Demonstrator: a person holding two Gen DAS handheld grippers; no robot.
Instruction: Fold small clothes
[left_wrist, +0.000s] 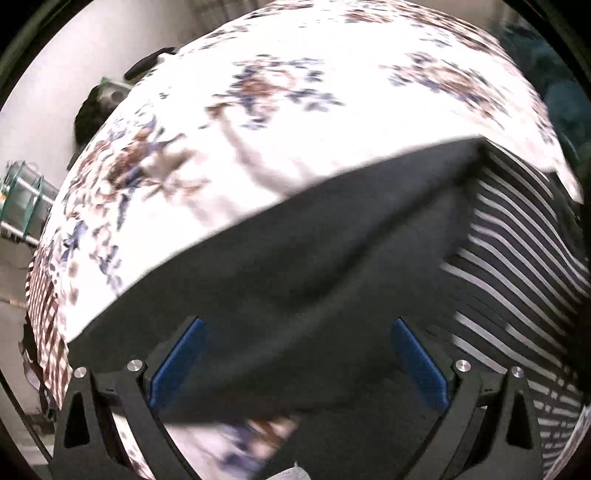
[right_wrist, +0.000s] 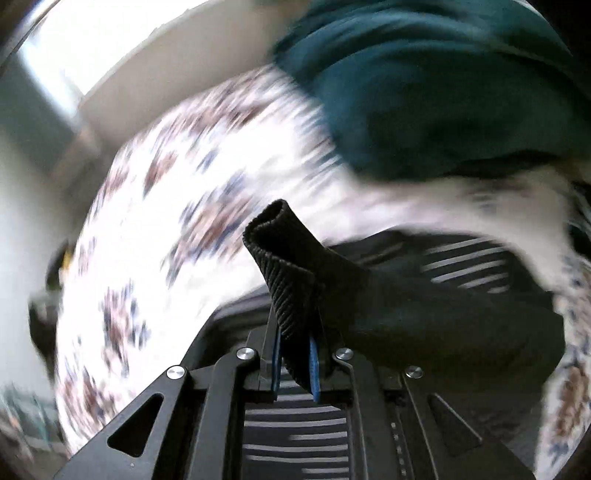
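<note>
Black garment (right_wrist: 369, 295): your right hand-held gripper (right_wrist: 295, 363) pinches its ribbed cuff (right_wrist: 284, 266) to lift it for folding; left hand-held gripper (left_wrist: 295, 362) hovers spread, empty.

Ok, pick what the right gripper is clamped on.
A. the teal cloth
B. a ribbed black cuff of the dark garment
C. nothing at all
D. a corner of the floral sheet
B: in the right wrist view the right gripper is shut on the ribbed black cuff, which stands up from between its blue pads, while the floral sheet and teal cloth lie beyond.
</note>
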